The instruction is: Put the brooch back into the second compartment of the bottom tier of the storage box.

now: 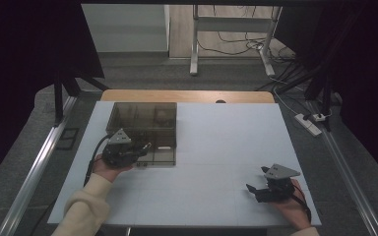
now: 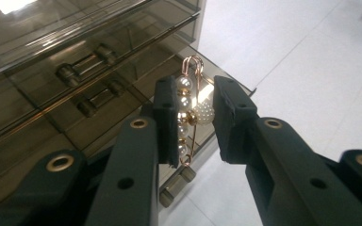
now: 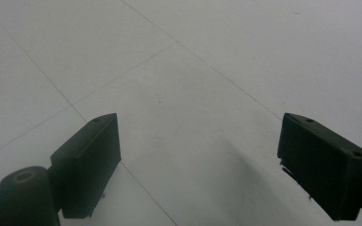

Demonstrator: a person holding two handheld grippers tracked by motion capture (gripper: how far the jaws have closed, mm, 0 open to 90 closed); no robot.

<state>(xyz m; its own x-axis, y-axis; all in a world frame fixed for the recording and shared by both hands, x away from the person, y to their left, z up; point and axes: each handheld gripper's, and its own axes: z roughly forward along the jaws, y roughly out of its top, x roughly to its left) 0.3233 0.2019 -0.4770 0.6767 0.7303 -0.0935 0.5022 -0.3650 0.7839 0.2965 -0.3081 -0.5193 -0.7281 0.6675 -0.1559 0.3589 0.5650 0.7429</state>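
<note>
over the smoked drawer box point(image 2: 52, 70), left gripper point(image 2: 195, 115) jaws clasping a pearl pin point(image 2: 191, 108), right gripper point(image 3: 198, 160) jaws spread wide

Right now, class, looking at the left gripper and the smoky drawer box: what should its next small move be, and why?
Probably ease the left gripper forward over the open drawer and then release. Its jaws pinch a pearl brooch above the drawer box's front edge, while the right gripper hangs open over bare table.

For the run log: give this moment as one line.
left hand-held gripper: shut on pearl pin, at drawer box | right hand-held gripper: open, over white table
</note>
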